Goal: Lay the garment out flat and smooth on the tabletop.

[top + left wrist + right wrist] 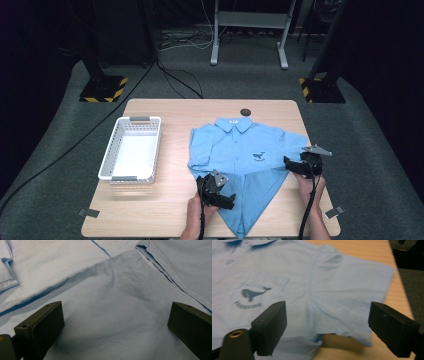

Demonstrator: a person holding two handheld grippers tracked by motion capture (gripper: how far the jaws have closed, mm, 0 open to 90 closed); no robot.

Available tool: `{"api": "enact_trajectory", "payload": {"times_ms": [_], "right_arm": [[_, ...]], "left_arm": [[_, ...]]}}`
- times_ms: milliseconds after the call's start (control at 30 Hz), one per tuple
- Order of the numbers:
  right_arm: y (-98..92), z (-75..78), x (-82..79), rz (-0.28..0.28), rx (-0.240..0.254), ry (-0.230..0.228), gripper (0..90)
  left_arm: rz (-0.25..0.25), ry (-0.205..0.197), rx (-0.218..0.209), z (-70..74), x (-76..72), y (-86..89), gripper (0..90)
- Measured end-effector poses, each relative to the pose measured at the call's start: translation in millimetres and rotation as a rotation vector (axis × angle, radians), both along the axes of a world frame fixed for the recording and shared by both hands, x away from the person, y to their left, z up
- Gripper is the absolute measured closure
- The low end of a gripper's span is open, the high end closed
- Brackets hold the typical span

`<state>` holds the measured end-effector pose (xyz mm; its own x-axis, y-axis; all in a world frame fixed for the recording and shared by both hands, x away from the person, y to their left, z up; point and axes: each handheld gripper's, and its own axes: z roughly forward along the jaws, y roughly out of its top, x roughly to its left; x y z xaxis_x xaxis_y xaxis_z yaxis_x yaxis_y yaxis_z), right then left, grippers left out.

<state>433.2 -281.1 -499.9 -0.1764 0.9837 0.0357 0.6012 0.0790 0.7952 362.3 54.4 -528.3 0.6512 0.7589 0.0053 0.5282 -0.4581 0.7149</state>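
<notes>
A: Overhead light falls evenly on the table (pixel 165 107); the room around sits nearly black, and the high view looks soft, low in detail.

B: Both gripper views blur slightly; jaws drop dim shadows onto the shirt (pixel 120 315).

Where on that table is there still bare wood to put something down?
The table is bare along the near left edge, below the white basket, and in the strip between basket and blue shirt. The far edge behind the collar is mostly free, apart from a small dark disc. The right half is crowded by the shirt and both hand-held grippers.
</notes>
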Motion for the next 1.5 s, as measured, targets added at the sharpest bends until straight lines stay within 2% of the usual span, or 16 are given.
{"api": "enact_trajectory", "payload": {"times_ms": [67, 200, 333, 400, 533, 633, 1500], "right_arm": [[10.8, -2.1, -2.8, 0.05, -0.008, 0.008, 10.0], [26.8, -9.4, -6.3, 0.121, 0.006, 0.035, 5.9], [38.0, -17.4, -7.3, 0.156, -0.01, 0.057, 4.2], [40.4, -20.0, -6.4, 0.16, -0.029, 0.071, 3.4], [38.1, -23.5, -3.9, 0.169, -0.035, 0.099, 2.8], [39.0, -25.0, -2.5, 0.184, -0.074, 0.12, 0.0], [24.9, -25.9, 11.5, 0.21, -0.062, 0.115, 0.0]], "left_arm": [[0.0, 0.0, 0.0, 0.0, 0.0, 0.0, 0.5], [0.0, 0.0, 0.0, 0.0, 0.0, 0.0, 0.6], [0.001, -0.001, -0.001, -0.1, 0.0, -0.1, 0.6], [0.0, 0.0, -0.001, 0.0, -0.1, -0.1, 0.6], [0.0, -0.001, -0.001, -0.1, -0.1, -0.1, 0.6], [0.0, -0.001, 0.0, 0.0, -0.1, -0.1, 0.6], [-0.002, -0.001, 0.0, 0.2, 1.5, -9.7, 0.5]]}}
